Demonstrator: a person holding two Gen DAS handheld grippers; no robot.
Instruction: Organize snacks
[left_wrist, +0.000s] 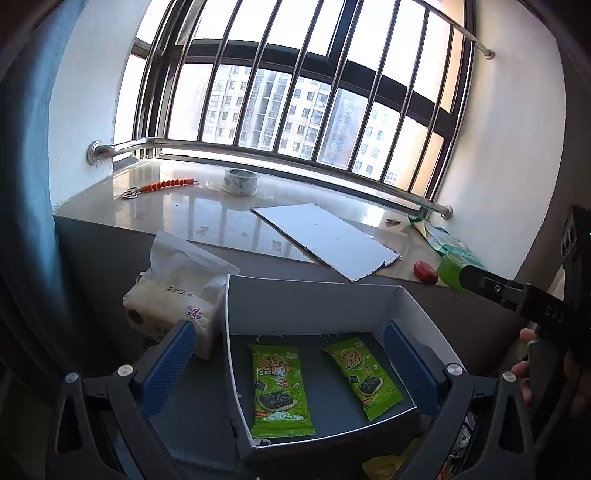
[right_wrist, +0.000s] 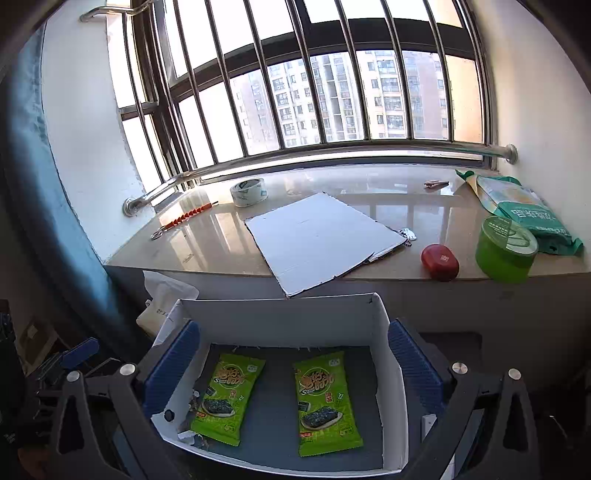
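Observation:
An open white cardboard box (left_wrist: 314, 299) (right_wrist: 280, 314) sits below the windowsill. Two green seaweed snack packets lie flat on its dark floor, apart from each other: the left packet (left_wrist: 279, 391) (right_wrist: 229, 398) and the right packet (left_wrist: 364, 376) (right_wrist: 323, 402). My left gripper (left_wrist: 291, 365) hangs over the box, open, its blue pads (left_wrist: 173, 365) wide apart with nothing between them. My right gripper (right_wrist: 293, 365) is open over the same box, its pads (right_wrist: 413, 365) spread past both packets without touching them.
A tissue pack (left_wrist: 177, 291) leans left of the box. On the stone sill lie a cardboard sheet (right_wrist: 321, 236), a tape roll (right_wrist: 249, 192), a red case (right_wrist: 439, 262), a green jar (right_wrist: 506, 247) and a green bag (right_wrist: 528, 214). A hand (left_wrist: 528, 369) shows at the right edge.

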